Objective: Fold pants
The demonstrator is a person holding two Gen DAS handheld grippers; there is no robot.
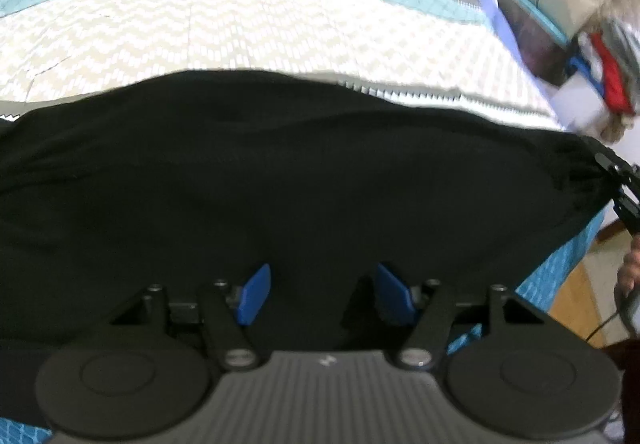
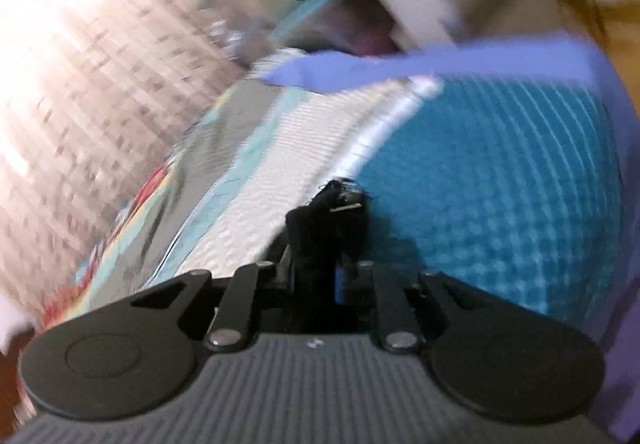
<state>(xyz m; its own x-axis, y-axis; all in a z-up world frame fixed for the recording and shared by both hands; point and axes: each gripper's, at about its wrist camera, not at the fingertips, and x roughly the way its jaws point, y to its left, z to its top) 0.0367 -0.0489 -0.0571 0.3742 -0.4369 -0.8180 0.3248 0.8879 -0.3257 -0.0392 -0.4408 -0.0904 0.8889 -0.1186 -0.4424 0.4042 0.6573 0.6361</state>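
In the left wrist view the black pants (image 1: 280,171) lie spread wide across the bed. My left gripper (image 1: 324,296) hovers low over their near part, its blue pads (image 1: 254,298) well apart with only flat cloth beneath them. At the far right edge my right gripper (image 1: 624,183) pinches the pants' corner and pulls it taut. The right wrist view is blurred. There my right gripper (image 2: 318,268) has its fingers close together, with a bunch of black pants cloth (image 2: 320,219) sticking out from between them.
The bedspread has grey, teal and white zigzag bands (image 1: 200,35) and a blue patterned part (image 2: 500,171). Beyond the bed's right edge are boxes and red cloth (image 1: 612,75), wooden floor (image 1: 588,284) and a hand (image 1: 630,272).
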